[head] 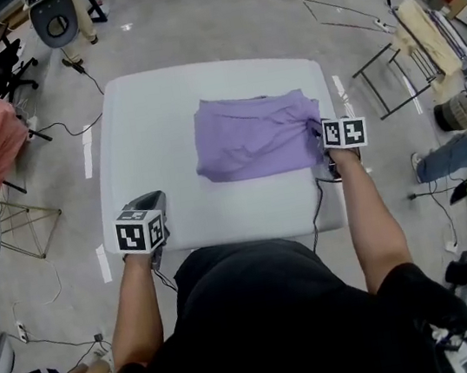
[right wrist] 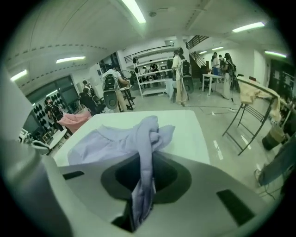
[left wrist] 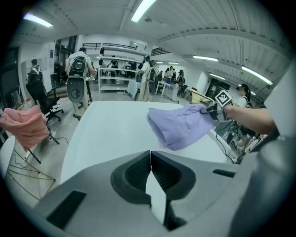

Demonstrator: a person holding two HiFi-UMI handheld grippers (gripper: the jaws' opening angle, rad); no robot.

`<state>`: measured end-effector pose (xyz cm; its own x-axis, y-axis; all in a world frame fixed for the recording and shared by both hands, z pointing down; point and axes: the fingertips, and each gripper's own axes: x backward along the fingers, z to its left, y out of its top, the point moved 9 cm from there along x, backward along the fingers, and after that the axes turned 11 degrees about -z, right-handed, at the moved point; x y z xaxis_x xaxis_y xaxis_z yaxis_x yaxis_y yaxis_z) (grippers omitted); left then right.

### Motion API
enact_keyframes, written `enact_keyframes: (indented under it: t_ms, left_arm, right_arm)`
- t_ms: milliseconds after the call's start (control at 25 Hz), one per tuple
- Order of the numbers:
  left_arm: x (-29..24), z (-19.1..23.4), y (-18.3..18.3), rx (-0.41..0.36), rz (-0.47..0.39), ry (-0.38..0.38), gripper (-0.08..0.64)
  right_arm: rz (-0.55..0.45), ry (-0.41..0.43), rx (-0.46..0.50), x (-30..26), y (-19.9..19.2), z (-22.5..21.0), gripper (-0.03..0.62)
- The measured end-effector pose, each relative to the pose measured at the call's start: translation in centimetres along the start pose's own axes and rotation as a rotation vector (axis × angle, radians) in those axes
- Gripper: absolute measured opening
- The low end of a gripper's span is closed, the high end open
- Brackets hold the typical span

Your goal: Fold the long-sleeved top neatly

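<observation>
My left claw (head: 152,205) is clenched tight on nothing, just over the white table's (head: 151,106) near edge. My right claw (head: 324,147) is clamped on a bunched fold of the purple top (head: 248,139). The top spreads away to that claw's left, rumpled on the tabletop, ahead-right of the left claw.

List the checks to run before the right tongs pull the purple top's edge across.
1. Right tongs shut on the purple top: ok, fabric is bunched between the jaws.
2. Left tongs shut and empty: ok.
3. Left tongs clear of the top: ok, they are over the near left corner of the table.
4. Top lying smooth: not ok, wrinkled at the gripped edge.
5. Only the wanted layers pinched: cannot tell.
</observation>
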<state>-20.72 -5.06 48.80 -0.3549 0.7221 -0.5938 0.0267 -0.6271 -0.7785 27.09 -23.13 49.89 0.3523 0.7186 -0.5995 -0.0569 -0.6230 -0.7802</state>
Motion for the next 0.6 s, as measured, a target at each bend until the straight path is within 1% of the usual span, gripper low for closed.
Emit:
enact_keyframes:
  t_ms: [120,240,320,440,600]
  left_arm:
    - [-0.9,0.0,0.4,-0.015,0.005,-0.039,0.008]
    - [-1.6,-0.7,1.0,-0.035,0.001,-0.081,0.008]
    - [-1.9,-1.0,1.4,-0.047,-0.002,-0.106,0.008]
    - [-1.7,-0.7,1.5,-0.054,-0.005,-0.135,0.008]
    - [-0.6,0.0,0.9,-0.056,0.000,-0.146,0.008]
  right_arm:
    - [-0.003,-0.017,0.040,2.3,2.5,0.6,0.051]
    - [-0.004,0.003,0.102,3.9,4.8,3.4,0.051]
    - [-0.008,0.025,0.137,4.1,6.1,6.6,0.051]
    - [0.000,0.064,0.151,2.9,7.2,12.6,0.054]
    - [0.017,0.088,0.136,-1.0,6.5,20.1,0.058]
